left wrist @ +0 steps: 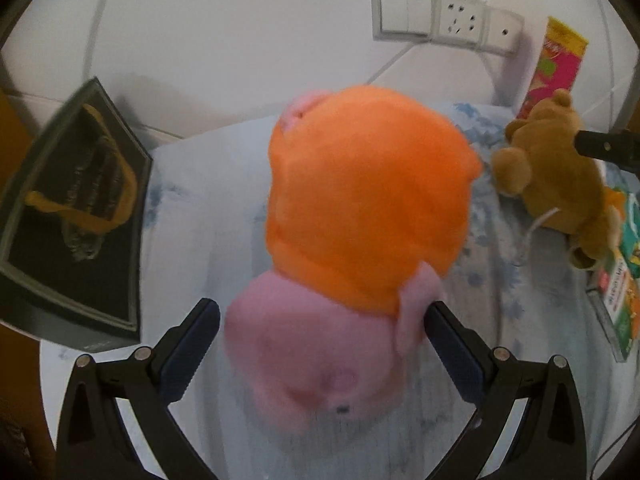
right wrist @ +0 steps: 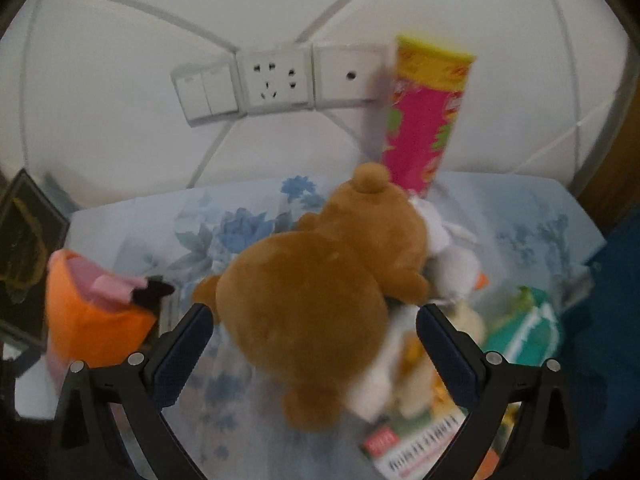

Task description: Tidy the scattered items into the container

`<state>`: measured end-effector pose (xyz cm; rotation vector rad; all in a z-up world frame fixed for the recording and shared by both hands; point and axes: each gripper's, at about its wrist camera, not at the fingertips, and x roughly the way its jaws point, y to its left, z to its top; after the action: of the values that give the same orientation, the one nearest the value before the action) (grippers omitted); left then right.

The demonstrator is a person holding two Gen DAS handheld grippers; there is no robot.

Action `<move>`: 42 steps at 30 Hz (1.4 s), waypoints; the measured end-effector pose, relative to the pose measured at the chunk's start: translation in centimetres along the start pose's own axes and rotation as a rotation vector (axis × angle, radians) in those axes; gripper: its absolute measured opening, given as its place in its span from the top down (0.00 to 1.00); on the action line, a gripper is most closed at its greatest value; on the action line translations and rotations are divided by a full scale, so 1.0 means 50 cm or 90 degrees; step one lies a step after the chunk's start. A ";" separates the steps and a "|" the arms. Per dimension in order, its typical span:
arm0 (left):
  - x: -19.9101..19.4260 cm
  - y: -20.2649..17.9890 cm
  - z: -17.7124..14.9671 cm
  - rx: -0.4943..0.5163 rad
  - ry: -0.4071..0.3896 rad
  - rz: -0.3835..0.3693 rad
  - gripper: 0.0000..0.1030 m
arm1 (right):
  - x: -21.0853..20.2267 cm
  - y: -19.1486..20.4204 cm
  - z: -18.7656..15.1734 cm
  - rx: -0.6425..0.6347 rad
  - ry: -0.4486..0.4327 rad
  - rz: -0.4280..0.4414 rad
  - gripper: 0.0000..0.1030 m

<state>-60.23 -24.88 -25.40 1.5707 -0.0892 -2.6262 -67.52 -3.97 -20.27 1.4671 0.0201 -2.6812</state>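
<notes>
A pink plush pig in an orange dress (left wrist: 360, 220) lies between the wide-open fingers of my left gripper (left wrist: 322, 344); whether the pads touch it I cannot tell. The pig also shows at the left of the right wrist view (right wrist: 92, 320). A brown teddy bear (right wrist: 320, 288) lies on the floral cloth between the open fingers of my right gripper (right wrist: 314, 344). The bear shows at the right of the left wrist view (left wrist: 560, 176). A dark box with a yellow-handled bag inside (left wrist: 76, 208) stands at the left.
A pink and yellow snack tube (right wrist: 424, 120) stands against the wall by the wall sockets (right wrist: 276, 80). A white plush toy (right wrist: 452, 256), a teal packet (right wrist: 524, 328) and a printed box (right wrist: 416, 448) lie right of the bear.
</notes>
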 end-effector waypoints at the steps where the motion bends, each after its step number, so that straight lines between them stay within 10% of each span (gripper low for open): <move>1: 0.006 -0.001 0.003 0.000 -0.002 -0.004 0.00 | 0.019 0.006 0.004 -0.004 0.004 -0.009 0.00; 9: 0.036 -0.029 0.015 0.015 -0.020 -0.006 0.02 | 0.095 0.032 0.004 -0.037 0.012 -0.004 0.00; 14: -0.011 -0.031 -0.011 0.006 -0.040 -0.011 0.22 | 0.080 0.027 -0.020 -0.063 0.050 0.013 0.02; 25: -0.126 -0.003 -0.155 -0.042 0.006 -0.035 0.48 | -0.071 -0.003 -0.187 -0.067 0.101 0.117 0.69; 29: -0.153 0.026 -0.211 -0.075 0.029 -0.054 0.48 | -0.124 -0.018 -0.237 -0.053 0.105 0.145 0.68; 34: -0.191 0.049 -0.225 -0.096 0.019 -0.037 0.27 | -0.177 -0.039 -0.235 -0.023 0.066 0.140 0.12; 42: -0.172 0.076 -0.203 -0.117 0.007 -0.023 0.21 | -0.152 -0.036 -0.199 -0.014 0.042 0.139 0.11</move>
<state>-47.07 -27.89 -22.32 1.5399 0.1768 -2.5666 -55.22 -1.13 -19.30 1.4585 -0.1013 -2.4521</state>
